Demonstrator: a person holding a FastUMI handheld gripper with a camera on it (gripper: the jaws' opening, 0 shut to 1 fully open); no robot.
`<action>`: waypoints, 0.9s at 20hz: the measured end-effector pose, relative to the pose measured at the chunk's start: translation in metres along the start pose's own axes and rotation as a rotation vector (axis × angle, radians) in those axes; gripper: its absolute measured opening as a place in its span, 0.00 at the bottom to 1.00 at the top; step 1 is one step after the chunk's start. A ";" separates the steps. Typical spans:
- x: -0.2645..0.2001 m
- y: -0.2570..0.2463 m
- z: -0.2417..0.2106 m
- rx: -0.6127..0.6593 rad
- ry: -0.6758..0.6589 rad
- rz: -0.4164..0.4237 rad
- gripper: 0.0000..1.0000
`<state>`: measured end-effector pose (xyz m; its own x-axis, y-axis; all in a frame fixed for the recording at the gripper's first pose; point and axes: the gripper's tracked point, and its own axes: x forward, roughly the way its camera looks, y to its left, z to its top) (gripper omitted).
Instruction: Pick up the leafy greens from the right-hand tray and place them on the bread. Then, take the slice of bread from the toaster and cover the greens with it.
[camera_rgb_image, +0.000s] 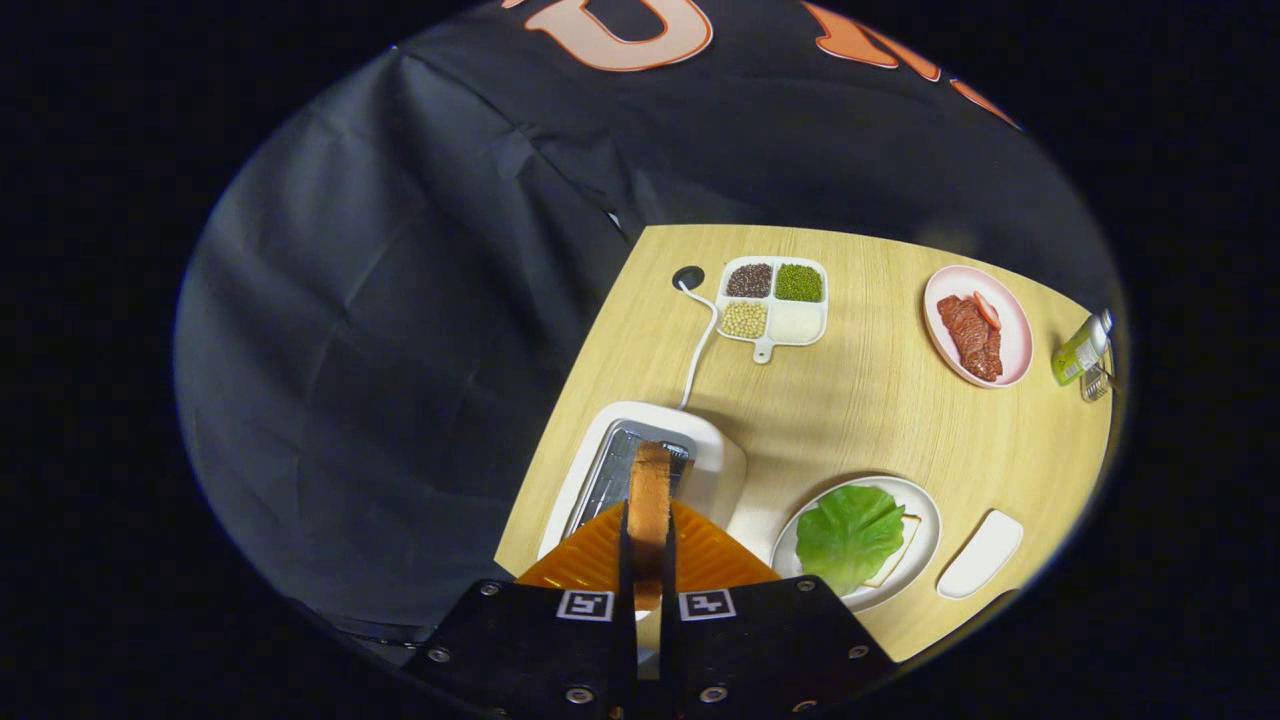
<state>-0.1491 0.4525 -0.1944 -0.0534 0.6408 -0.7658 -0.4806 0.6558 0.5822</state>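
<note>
On a wooden table (880, 420), the gripper (649, 520) clamps the bread slice (649, 490) above the toaster (720, 470), next likely carrying it right to cover the lettuce (850, 535) on the plate (925, 520).

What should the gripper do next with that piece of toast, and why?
Probably carry the brown bread slice, pinched between the gripper fingers above the white toaster, across to the white round plate. The green lettuce leaf already lies there on the pale bread slice, uncovered.
</note>
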 end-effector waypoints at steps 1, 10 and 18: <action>-0.009 -0.005 0.004 0.006 -0.021 0.007 0.10; -0.049 -0.073 -0.002 0.127 -0.101 0.019 0.09; -0.037 -0.132 -0.029 0.141 -0.101 -0.032 0.10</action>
<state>-0.1088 0.3305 -0.2511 0.0516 0.6507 -0.7576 -0.3524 0.7216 0.5958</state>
